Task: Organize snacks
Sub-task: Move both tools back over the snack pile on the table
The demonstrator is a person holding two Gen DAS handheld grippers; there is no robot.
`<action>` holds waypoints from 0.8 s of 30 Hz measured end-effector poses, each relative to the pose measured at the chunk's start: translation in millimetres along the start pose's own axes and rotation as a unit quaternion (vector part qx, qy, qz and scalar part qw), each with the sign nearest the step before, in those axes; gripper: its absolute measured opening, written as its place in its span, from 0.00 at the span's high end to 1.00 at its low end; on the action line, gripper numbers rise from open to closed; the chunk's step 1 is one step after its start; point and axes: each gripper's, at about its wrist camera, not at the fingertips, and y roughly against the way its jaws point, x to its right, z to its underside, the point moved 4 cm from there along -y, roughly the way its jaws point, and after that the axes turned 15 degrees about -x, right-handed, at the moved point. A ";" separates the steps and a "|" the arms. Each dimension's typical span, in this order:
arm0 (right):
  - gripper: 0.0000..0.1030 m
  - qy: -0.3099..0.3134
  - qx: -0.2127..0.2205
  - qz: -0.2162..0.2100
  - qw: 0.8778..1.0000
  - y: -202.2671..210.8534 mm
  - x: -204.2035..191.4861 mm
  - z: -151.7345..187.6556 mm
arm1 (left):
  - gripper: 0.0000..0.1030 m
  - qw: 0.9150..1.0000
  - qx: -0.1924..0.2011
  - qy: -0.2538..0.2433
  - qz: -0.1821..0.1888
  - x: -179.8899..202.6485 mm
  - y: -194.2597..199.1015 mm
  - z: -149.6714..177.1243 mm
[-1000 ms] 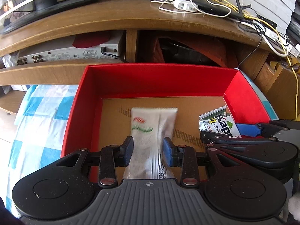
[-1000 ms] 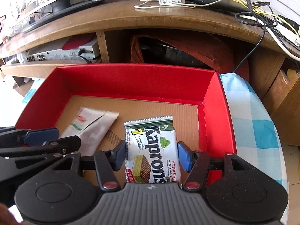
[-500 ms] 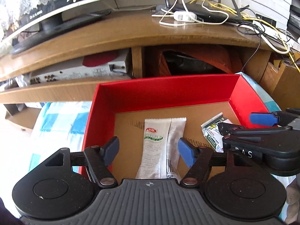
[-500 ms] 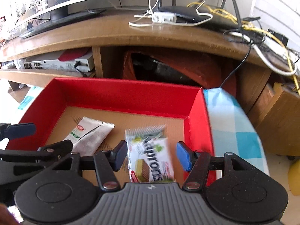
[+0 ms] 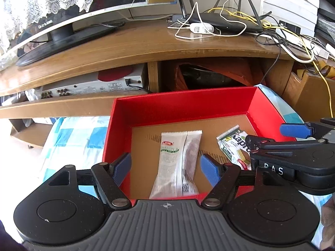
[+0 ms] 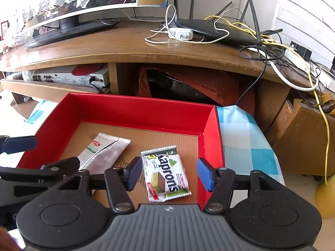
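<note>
Left wrist view: left gripper (image 5: pixel 165 168) jaws opening, pads clear of white snack packet (image 5: pixel 178 163) lying between them on cardboard floor of red box (image 5: pixel 180 106). Wafer packet (image 5: pixel 232 146) lies to right.

Right wrist view: right gripper (image 6: pixel 169 174) jaws apart, not touching wafer packet (image 6: pixel 165 176) below; white snack packet (image 6: pixel 104 152) left, both inside red box (image 6: pixel 134 110).

White packet (image 5: pixel 178 163) near end hidden by left gripper (image 5: pixel 165 168) body.
</note>
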 end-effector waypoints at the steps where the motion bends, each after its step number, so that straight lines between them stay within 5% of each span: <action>1: 0.41 0.001 0.000 0.000 1.000 3.2 -0.2 2.2 | 0.24 1.000 -0.001 0.000 0.000 0.1 2.6 1.9; 16: 0.40 0.043 -0.049 -0.031 0.997 26.1 -20.8 59.3 | 0.16 0.998 -0.047 0.008 0.042 -14.4 33.4 64.9; 24: 0.40 0.079 -0.063 -0.044 0.994 35.5 -36.8 86.1 | 0.11 0.991 -0.088 0.067 0.072 -34.5 47.9 115.4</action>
